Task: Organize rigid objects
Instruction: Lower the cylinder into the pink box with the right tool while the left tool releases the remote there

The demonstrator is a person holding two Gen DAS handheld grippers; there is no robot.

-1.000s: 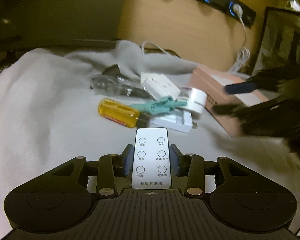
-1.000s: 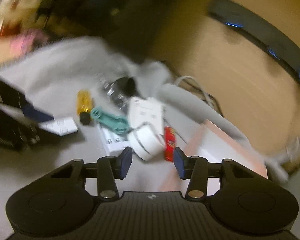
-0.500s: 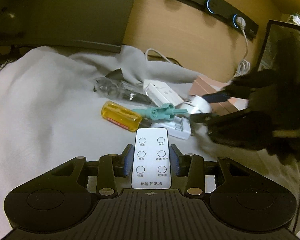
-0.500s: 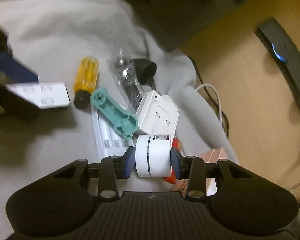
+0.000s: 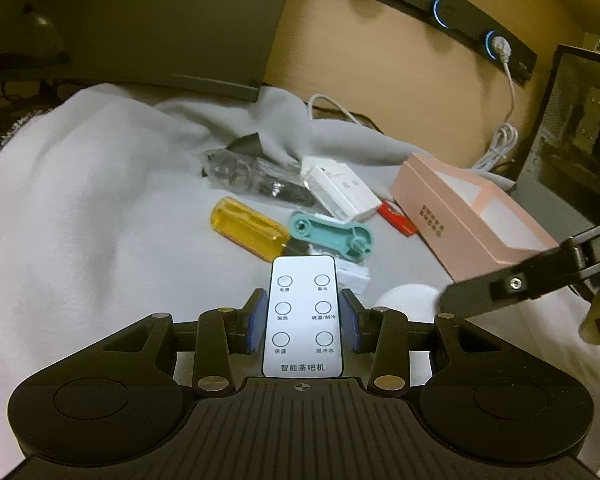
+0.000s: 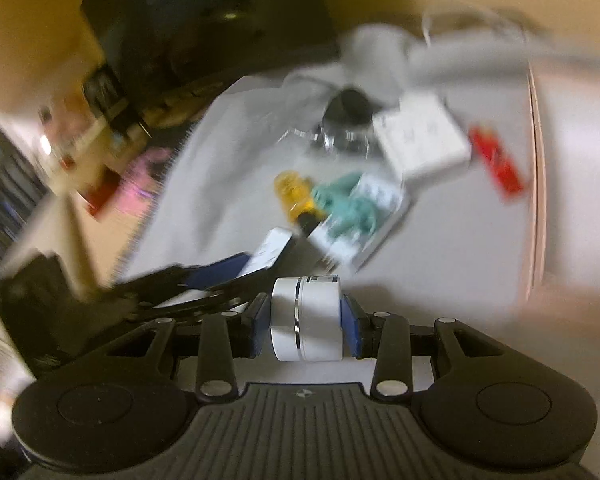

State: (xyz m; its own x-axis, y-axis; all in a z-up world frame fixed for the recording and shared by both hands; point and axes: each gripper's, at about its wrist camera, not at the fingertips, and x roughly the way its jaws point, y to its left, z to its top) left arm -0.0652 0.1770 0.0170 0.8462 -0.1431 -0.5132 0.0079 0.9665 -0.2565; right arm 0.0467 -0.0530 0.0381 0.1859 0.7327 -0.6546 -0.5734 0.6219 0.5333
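Note:
My left gripper (image 5: 303,322) is shut on a white six-button remote (image 5: 303,316), held over the grey cloth. My right gripper (image 6: 305,322) is shut on a white round puck-shaped device (image 6: 306,318); in the left wrist view that device (image 5: 406,300) shows low at the right, with the right gripper's black arm (image 5: 512,284) over it. On the cloth lie a yellow screwdriver handle (image 5: 248,228), a teal plastic tool (image 5: 332,234), a white boxed adapter (image 5: 340,190), a red item (image 5: 398,216) and a clear bag of dark parts (image 5: 252,174).
An open pink box (image 5: 460,216) stands at the right on the cloth. A white charger tray (image 5: 354,274) lies under the teal tool. A dark monitor base (image 5: 160,40) and a power strip with cable (image 5: 500,46) are behind. The right wrist view is motion-blurred.
My right gripper closed on the white round device, lifted it off the pile and swung back toward me and the left gripper. The left gripper keeps holding the remote.

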